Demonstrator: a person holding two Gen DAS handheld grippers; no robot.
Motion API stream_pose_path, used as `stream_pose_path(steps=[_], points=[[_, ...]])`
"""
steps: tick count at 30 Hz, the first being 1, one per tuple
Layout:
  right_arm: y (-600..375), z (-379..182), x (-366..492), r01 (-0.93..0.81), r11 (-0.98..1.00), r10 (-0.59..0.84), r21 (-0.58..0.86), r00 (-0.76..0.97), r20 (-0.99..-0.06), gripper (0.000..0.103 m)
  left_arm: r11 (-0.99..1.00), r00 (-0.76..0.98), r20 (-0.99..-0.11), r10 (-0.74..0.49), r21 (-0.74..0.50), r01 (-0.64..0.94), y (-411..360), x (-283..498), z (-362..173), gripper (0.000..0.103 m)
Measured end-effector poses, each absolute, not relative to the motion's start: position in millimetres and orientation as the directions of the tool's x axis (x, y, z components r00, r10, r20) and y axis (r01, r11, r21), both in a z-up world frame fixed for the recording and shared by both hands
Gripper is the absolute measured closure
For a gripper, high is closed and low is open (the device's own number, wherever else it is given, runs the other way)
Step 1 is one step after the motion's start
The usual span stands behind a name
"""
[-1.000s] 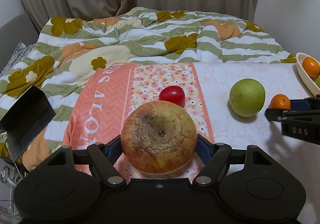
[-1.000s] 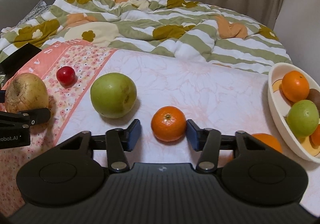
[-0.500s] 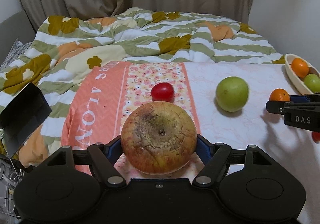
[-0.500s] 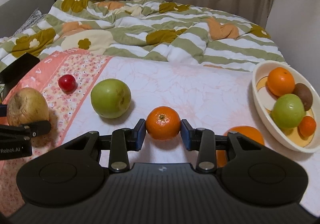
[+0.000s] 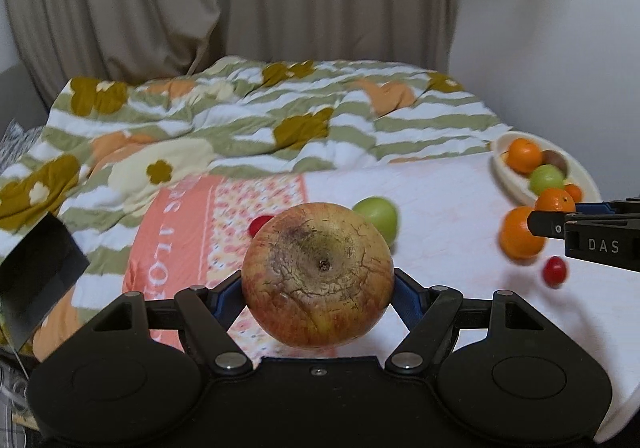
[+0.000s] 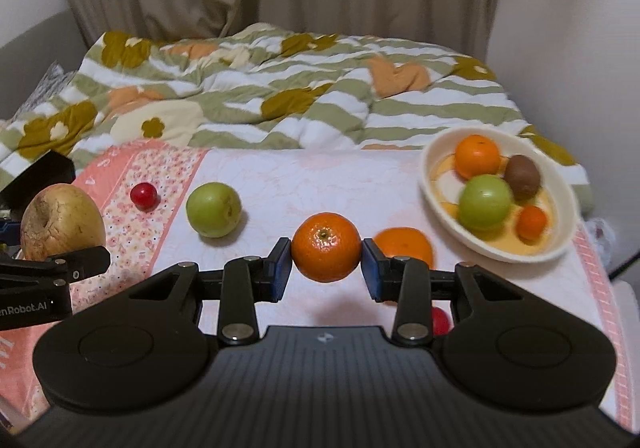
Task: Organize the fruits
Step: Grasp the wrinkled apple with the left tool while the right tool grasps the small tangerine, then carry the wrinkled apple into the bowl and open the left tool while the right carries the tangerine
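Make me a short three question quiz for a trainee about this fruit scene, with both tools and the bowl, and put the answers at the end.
1. True or false: the left tool holds a banana.
2. What does the right tool grip? A) green apple B) small orange C) kiwi
3. Fill in: the white bowl holds ___ fruits.

Key: 1. False, it holds a brown apple. 2. B, the small orange. 3. Four: large orange, kiwi, green fruit, tiny orange.

Two low, slightly blurred wrist views, bed (image 5: 440,184) shared.
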State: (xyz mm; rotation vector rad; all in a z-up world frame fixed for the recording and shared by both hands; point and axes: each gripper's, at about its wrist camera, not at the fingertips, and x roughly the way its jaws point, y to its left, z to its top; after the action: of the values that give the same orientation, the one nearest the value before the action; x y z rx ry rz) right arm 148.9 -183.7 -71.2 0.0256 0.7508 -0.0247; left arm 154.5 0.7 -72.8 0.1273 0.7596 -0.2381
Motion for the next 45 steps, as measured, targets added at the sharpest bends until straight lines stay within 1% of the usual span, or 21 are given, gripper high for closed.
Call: stream_pose_path(steps=[8, 13, 19, 28, 33, 45], points=[[-227.2, -37.0, 111.8, 0.075, 0.996, -0.030, 0.041, 0.756, -0.654, 0.050, 0.958, 0.725, -0.660, -0.195, 0.032, 0.286, -39.9, 137.6, -42.7, 0.025], [-266.9, -23.0, 100.5, 0.048, 0.998, -0.014, 0.036, 0.766, -0.642, 0.050, 0.962, 0.745, -0.638, -0.197, 0.021, 0.273, -78.4, 132.1, -28.5, 0.025], [-321.9, -19.0, 101.0, 0.028, 0.999, -0.001, 0.032, 0.765, -0.644, 0.050, 0.963, 0.753, -0.625, -0.206, 0.007, 0.270, -134.0, 131.2, -22.4, 0.025], [-399.6, -25.2, 120.2, -0.005, 1.000, 0.010, 0.010, 0.756, -0.654, 0.050, 0.967, 0.748, -0.630, -0.206, -0.012, 0.256, -206.6, 151.2, -30.0, 0.025], [-430.3, -35.4, 140.0, 0.001, 1.000, 0.005, 0.008, 0.745, -0.667, 0.050, 0.963, 0.738, -0.642, -0.208, -0.002, 0.269, -235.5, 176.9, -40.1, 0.025], [-460.4, -67.1, 194.3, 0.030, 0.999, 0.008, 0.041, 0.711, -0.703, 0.050, 0.957, 0.694, -0.692, -0.198, 0.016, 0.289, -270.4, 251.2, -78.4, 0.025]])
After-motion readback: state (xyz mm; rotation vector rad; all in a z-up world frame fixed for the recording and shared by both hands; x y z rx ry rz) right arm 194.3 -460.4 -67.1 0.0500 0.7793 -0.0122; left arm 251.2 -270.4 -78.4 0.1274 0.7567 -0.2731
